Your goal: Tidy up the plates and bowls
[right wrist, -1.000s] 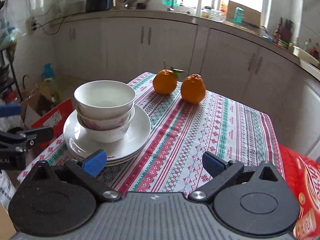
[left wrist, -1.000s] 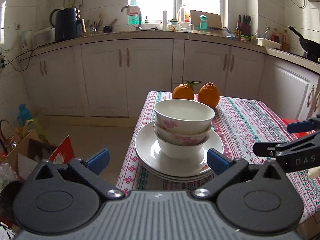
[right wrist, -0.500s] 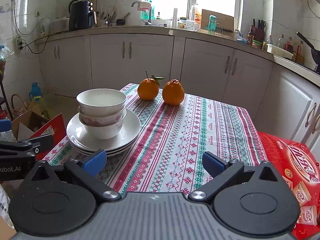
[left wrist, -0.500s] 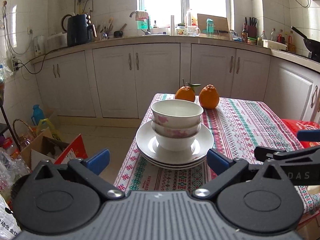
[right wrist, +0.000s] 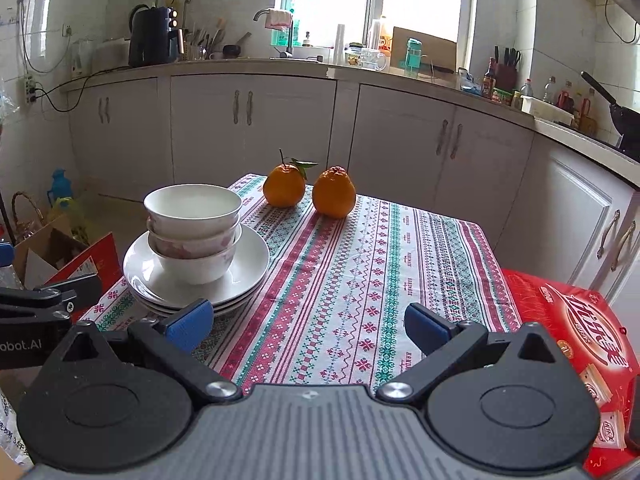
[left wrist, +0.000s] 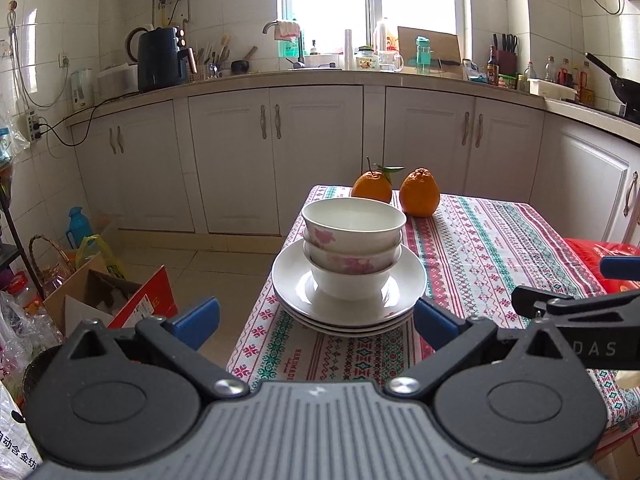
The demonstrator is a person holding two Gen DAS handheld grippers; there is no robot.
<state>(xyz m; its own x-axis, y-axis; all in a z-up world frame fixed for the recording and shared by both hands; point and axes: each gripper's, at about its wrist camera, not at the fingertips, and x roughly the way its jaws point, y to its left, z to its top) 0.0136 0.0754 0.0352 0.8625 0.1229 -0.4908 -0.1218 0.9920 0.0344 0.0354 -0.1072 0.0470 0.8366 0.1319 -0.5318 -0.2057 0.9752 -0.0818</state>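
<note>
Both grippers held back from the table, nothing gripped. Left gripper [left wrist: 316, 318]: fingers spread wide, bowls [left wrist: 352, 246] straight ahead between the two pads & beyond them, w/ a gap, so no contact. Three bowls nested, sitting centred on the plates [left wrist: 350, 308], which look like three stacked near the tablecloth's [left wrist: 480, 248] front-left corner. Nesting w/ plates underneath keeps the pile compact & steady, prob. the tidy end state of the job; looks done or close to it, judging by the single neat pile. Right gripper [right wrist: 308, 322]: fingers also spread, empty, aimed at bare cloth; the pile sits just past its left pad, off to that side. Two oranges [right wrist: 310, 194] far ahead of both sets of fingers, touching or nearly, well apart from the pile, so not in the way.
</note>
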